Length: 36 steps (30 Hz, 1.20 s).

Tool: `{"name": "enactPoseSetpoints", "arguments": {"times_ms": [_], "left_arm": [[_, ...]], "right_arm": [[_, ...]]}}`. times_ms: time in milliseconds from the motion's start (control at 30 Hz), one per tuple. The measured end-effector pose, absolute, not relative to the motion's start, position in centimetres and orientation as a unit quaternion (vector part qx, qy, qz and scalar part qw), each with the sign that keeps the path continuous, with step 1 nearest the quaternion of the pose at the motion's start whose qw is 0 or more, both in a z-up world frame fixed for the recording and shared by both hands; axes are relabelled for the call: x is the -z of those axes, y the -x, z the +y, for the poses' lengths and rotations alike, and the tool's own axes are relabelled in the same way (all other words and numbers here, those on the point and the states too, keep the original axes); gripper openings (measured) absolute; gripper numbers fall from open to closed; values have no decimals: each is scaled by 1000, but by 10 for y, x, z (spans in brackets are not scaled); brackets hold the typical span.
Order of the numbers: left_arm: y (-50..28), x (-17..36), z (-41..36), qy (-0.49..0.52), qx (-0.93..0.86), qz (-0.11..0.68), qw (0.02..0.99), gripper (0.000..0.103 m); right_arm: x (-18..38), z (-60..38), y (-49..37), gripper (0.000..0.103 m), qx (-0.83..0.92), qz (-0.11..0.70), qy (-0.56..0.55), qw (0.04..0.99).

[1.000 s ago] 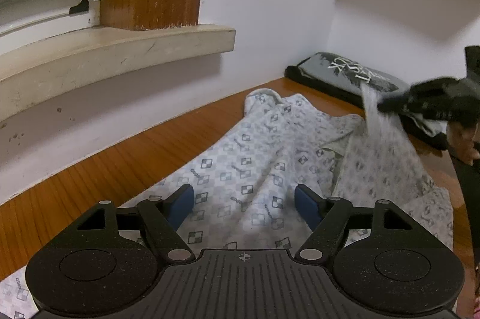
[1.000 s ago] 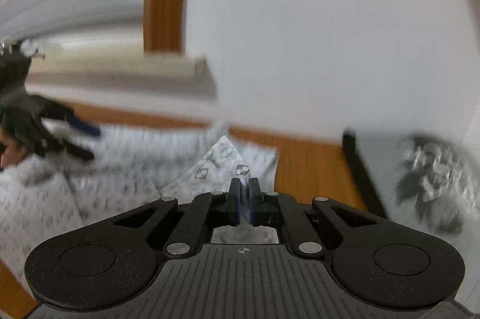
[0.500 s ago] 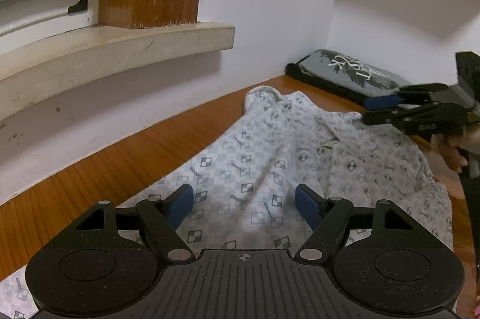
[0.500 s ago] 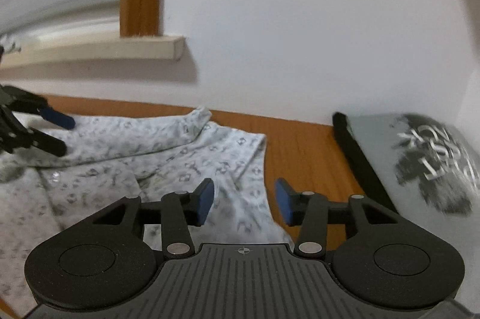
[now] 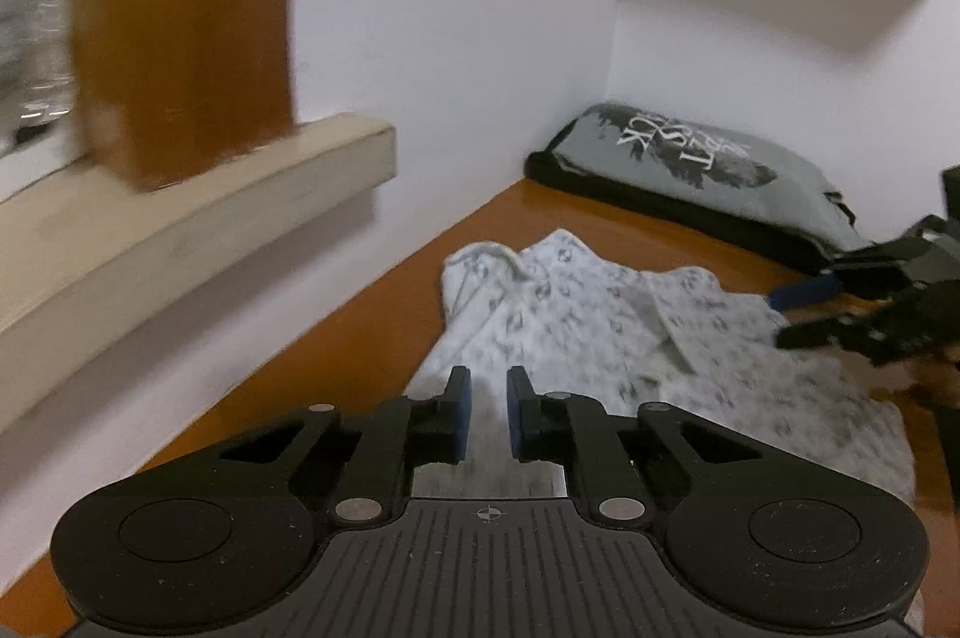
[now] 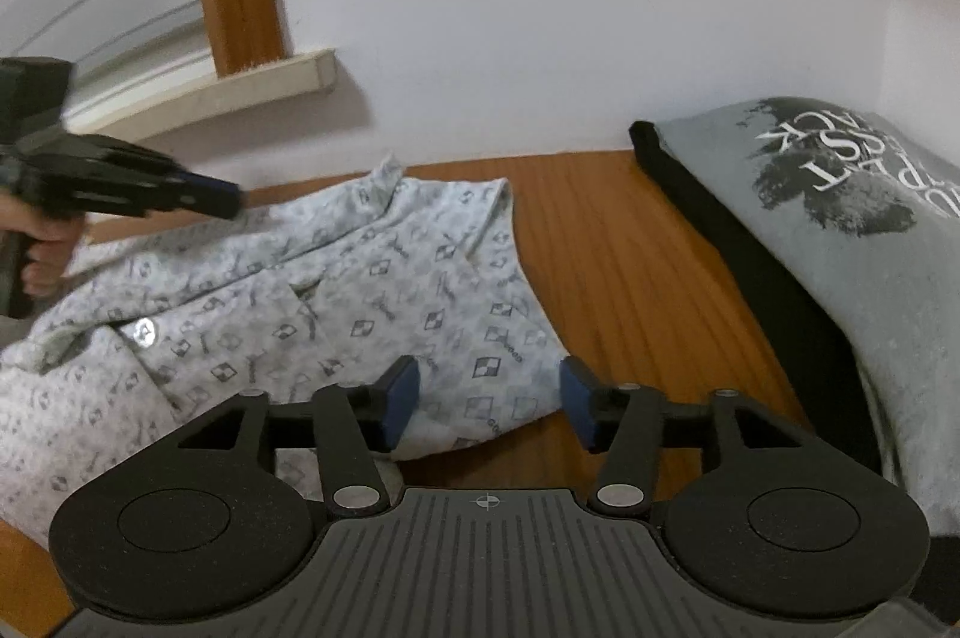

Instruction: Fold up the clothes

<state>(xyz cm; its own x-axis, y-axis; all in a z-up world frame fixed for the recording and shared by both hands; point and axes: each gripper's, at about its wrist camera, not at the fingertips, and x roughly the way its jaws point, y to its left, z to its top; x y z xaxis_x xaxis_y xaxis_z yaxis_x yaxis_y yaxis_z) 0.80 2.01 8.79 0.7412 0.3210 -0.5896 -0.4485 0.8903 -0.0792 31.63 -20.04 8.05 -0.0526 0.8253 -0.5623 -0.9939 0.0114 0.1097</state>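
Lying spread and wrinkled on the wooden table (image 6: 606, 242) is the white patterned shirt (image 6: 336, 290), and it is reaching from the near left side toward the white wall (image 6: 540, 8). In the left wrist view the left gripper (image 5: 485, 419) is hanging just over the near edge of this shirt (image 5: 600, 332), and its jaws are closing, with only a narrow gap between the blue pads (image 5: 459, 416). Pale cloth is showing in this gap, but the picture is blurred and I cannot tell if the pads are already pressing on it.

In the right wrist view the right gripper (image 6: 489, 401) is standing over the right lower corner of the shirt. Its jaws are opening, and the blue pads (image 6: 403, 398) are standing well apart. The corner of the cloth is lying between and under them, and the pads are not pressing on it, so this gripper is released. Seen from the left wrist view, the right gripper (image 5: 804, 317) is at the far right edge of the shirt.

The left gripper (image 6: 228, 200), seen from the right, is at the far left side of the shirt, and a hand (image 6: 42, 254) is holding its handle. A folded grey T-shirt with print (image 6: 840, 206) is lying on the right of the table, beside the patterned shirt but apart from it. A window sill (image 5: 198, 242) is running along the wall on the left.
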Motion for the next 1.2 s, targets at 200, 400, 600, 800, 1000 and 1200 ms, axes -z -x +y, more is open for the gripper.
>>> {"name": "enactPoseSetpoints", "arguments": {"times_ms": [200, 400, 600, 800, 1000, 1200], "left_arm": [[-37, -65, 33, 112, -190, 310, 925, 14], [-34, -59, 32, 111, -192, 295, 929, 12], [-39, -60, 27, 99, -166, 304, 933, 12], [-53, -68, 30, 78, -161, 320, 930, 23], [-103, -86, 52, 56, -138, 328, 933, 60], [-163, -70, 64, 47, -122, 356, 925, 66]], "right_arm": [[-82, -214, -326, 57, -684, 273, 144, 661], [-77, -218, -334, 58, -690, 304, 121, 646], [-77, -206, -336, 58, -693, 303, 109, 645], [-76, -205, -336, 36, -687, 295, 111, 654], [-77, -207, -345, 30, -674, 332, 84, 654], [-79, -210, -333, 40, -671, 340, 80, 654]]}}
